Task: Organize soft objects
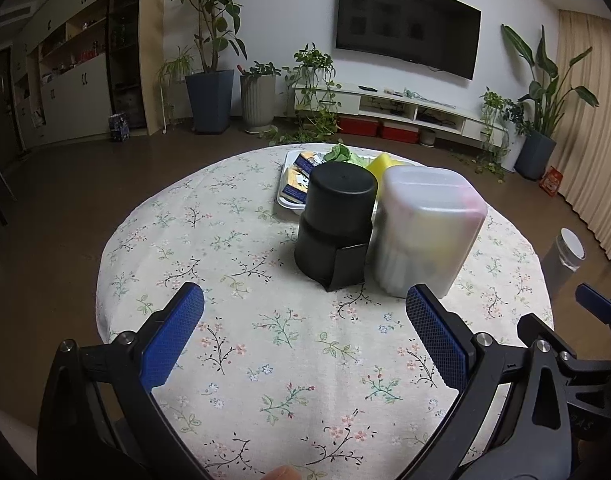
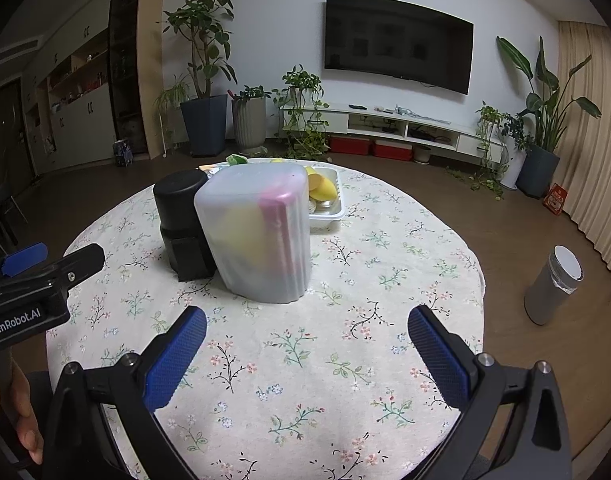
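Round table (image 1: 233,240) under a floral cloth, as I view it through both wrist cameras. Near its centre stands a translucent lidded bin (image 2: 261,236) holding blurred yellow and pink soft items, touching a black cylindrical container (image 1: 335,224) on its left. Behind them lies a white tray (image 2: 329,212) of yellow pieces. My left gripper (image 1: 305,320) and right gripper (image 2: 307,336) both hover spread, empty, short of the bin.

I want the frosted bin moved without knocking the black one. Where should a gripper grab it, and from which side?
Grip the frosted bin across its upper body, near face to far face, with the right gripper, coming from the right. The black container stands tight against its left side and the white tray sits close behind. The walls look tall and smooth, probably slippery, so squeeze firmly.
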A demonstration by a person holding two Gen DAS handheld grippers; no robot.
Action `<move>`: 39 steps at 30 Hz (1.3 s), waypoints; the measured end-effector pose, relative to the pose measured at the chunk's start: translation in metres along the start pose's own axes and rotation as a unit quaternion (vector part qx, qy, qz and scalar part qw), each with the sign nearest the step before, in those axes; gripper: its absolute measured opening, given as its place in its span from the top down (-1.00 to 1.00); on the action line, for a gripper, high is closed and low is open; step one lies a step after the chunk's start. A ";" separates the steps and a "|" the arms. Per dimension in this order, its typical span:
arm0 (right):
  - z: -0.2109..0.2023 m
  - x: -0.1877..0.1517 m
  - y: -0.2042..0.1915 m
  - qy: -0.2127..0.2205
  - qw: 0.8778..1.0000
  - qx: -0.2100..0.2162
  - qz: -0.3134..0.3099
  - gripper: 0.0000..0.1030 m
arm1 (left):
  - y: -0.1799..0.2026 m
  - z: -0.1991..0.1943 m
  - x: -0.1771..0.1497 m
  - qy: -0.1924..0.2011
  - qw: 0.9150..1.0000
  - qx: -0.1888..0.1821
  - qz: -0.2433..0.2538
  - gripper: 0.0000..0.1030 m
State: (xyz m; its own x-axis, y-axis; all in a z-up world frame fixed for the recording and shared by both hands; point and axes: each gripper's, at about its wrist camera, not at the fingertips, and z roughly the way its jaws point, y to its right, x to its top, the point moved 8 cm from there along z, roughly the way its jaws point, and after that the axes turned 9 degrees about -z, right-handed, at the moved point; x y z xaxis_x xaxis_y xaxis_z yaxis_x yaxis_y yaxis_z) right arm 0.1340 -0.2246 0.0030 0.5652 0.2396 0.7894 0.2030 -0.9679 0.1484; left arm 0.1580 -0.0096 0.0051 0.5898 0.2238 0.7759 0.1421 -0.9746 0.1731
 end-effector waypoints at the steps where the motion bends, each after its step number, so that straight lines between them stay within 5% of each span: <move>1: 0.000 0.000 0.000 0.000 1.000 0.000 -0.001 -1.00 | 0.000 0.000 0.000 -0.001 1.000 -0.001 0.000 -1.00; 39: -0.002 -0.001 -0.003 -0.004 1.000 -0.003 -0.002 -1.00 | 0.002 0.005 -0.006 -0.010 1.000 -0.003 -0.005 -1.00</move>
State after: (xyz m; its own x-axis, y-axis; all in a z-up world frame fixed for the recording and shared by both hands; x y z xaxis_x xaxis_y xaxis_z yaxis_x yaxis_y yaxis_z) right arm 0.1312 -0.2219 0.0031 0.5712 0.2446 0.7835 0.2012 -0.9672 0.1552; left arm 0.1588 -0.0131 -0.0026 0.6040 0.2334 0.7620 0.1435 -0.9724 0.1841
